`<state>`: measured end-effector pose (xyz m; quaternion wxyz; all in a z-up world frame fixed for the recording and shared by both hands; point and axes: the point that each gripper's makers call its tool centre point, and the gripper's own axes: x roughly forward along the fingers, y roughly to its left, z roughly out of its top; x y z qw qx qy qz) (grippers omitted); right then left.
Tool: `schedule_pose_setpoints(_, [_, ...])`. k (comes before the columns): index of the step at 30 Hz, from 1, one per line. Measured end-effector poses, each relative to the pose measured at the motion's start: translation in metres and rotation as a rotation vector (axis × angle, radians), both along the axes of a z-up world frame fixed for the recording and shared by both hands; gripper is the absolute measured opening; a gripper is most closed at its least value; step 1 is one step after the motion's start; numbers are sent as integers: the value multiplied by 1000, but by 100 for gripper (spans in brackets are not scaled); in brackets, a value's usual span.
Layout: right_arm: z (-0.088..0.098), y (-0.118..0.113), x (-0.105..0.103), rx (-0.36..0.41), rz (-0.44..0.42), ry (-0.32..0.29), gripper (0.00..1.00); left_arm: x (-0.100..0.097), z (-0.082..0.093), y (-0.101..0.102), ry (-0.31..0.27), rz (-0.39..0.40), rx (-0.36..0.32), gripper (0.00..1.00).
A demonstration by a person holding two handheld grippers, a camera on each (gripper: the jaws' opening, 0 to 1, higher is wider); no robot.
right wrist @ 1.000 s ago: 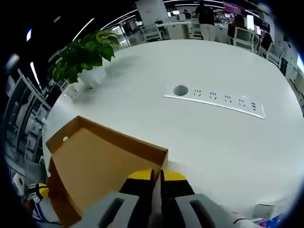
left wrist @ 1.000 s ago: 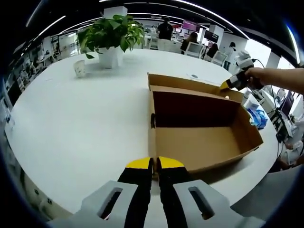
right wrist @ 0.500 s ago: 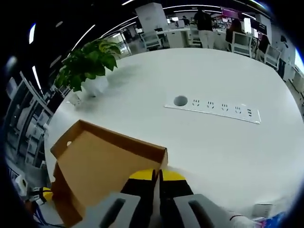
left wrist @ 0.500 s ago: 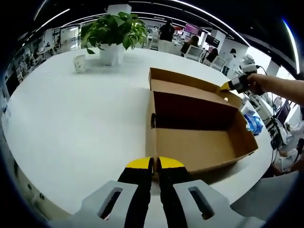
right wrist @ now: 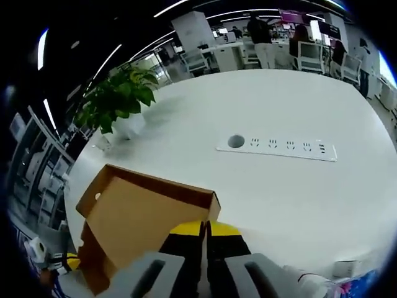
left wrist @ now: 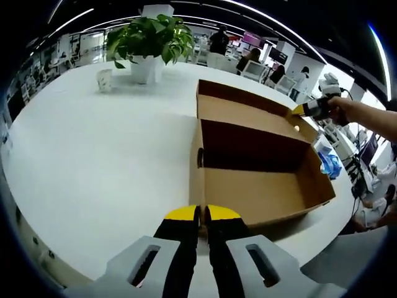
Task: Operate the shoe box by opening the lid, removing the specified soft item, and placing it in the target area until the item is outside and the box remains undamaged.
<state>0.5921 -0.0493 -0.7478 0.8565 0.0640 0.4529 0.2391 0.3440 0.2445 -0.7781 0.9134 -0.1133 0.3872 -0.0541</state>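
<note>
Open brown cardboard shoe box [left wrist: 260, 167] is set on round white desk [left wrist: 99, 155]; raised lid [right wrist: 146, 214] is pinched by right tongs [right wrist: 205, 226]; left tongs [left wrist: 201, 214] are closed at box's near wall.

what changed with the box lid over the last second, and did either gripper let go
The lid swung further open: the right gripper holds its far corner, more of its inside face shows in the left gripper view, and it stands more raised in the right gripper view. The left gripper stays shut at the shoe box near corner. Neither let go. The box, the plant and the cup stayed put on the table.
</note>
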Motion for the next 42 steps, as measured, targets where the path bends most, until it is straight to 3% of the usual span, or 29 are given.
schedule_pose_setpoints(20, [50,6,-14,71,30,-105,0,-2,1,-1,-9,12,-29,2])
schedule_pose_setpoints(42, [83,4,-40,100,61,-202,0,-8,8,-12,-16,-6,-28,2])
